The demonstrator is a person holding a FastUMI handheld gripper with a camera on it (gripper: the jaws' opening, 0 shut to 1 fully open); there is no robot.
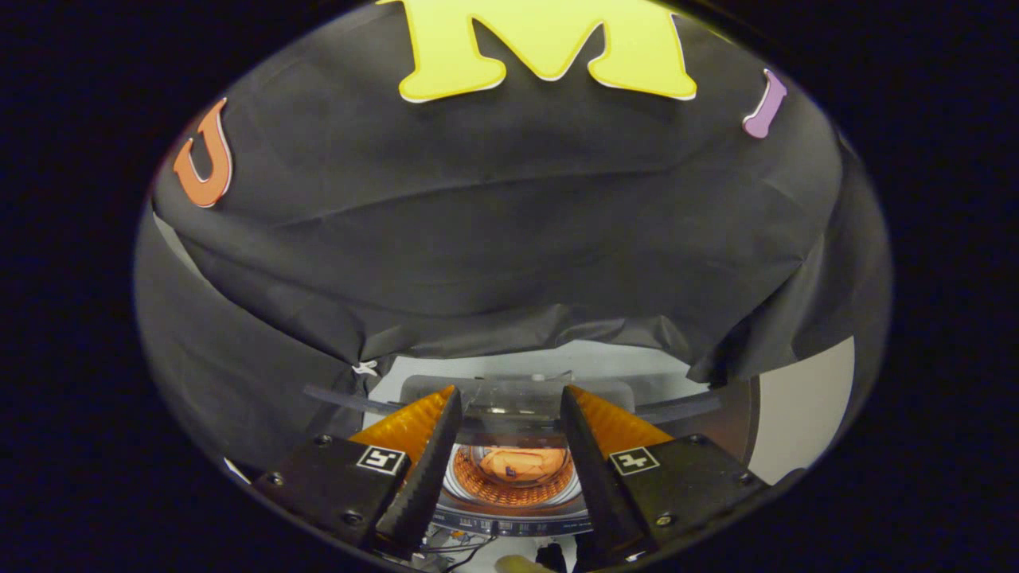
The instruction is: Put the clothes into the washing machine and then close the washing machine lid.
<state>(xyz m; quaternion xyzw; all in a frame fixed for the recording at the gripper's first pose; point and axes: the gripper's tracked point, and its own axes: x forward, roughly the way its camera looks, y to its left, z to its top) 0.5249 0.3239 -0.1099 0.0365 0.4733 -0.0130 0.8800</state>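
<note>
one washing machine [513,509], one clear lid [517,406], one orange garment [513,464] in the drum, two gripper fingers [426,446], spread apart.

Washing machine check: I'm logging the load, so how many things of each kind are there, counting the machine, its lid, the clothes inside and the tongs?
Washing machine: 1
Clear lid, raised: 1
Orange garment in the drum: 1
Tongs, open, holding nothing: 1
Total: 4
</note>
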